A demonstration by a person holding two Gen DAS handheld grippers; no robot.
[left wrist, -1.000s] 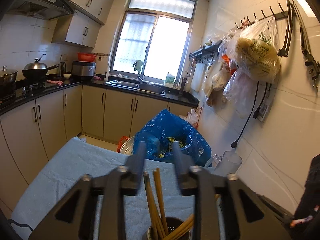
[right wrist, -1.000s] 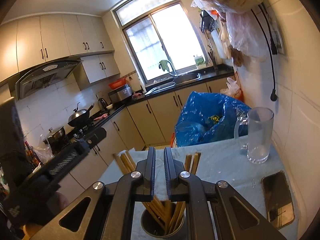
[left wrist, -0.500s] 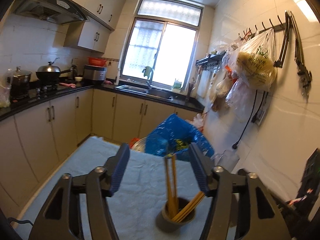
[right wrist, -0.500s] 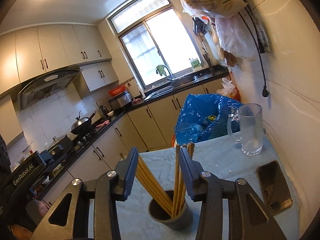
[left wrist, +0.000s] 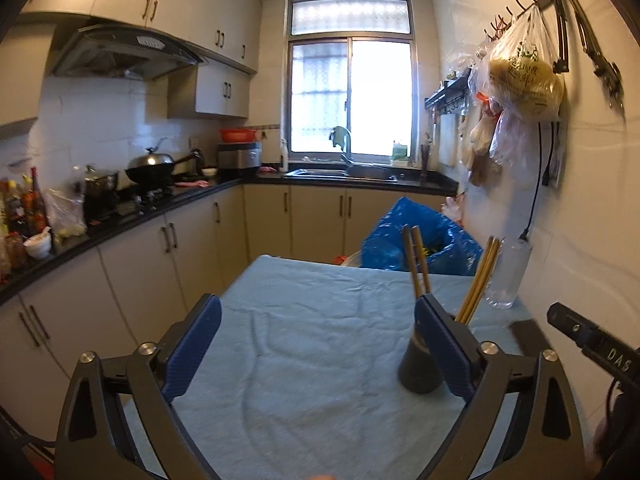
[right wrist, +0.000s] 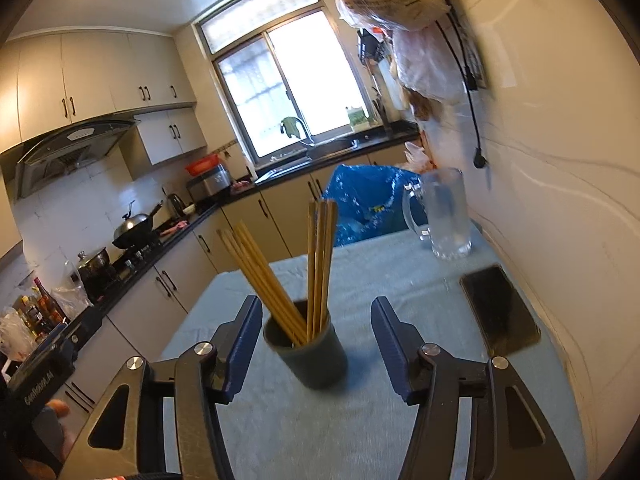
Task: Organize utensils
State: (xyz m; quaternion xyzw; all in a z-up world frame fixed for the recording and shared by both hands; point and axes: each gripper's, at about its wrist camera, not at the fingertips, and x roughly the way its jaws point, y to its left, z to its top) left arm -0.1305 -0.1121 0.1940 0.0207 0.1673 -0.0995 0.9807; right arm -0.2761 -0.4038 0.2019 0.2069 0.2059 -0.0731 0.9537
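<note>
Your left gripper's right finger (left wrist: pixel 444 350) hides part of the holder (left wrist: pixel 418 372) and the chopsticks' (left wrist: pixel 416 264) lower ends. The glass mug (right wrist: pixel 446 216) and phone (right wrist: pixel 498 310) blur in your right view.

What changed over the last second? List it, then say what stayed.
Both tools opened and backed away from the chopstick holder: the right tool went from shut to wide open, and the left tool widened and drew back leftward. The chopsticks stayed in the holder; the glass mug and phone did not move.
</note>
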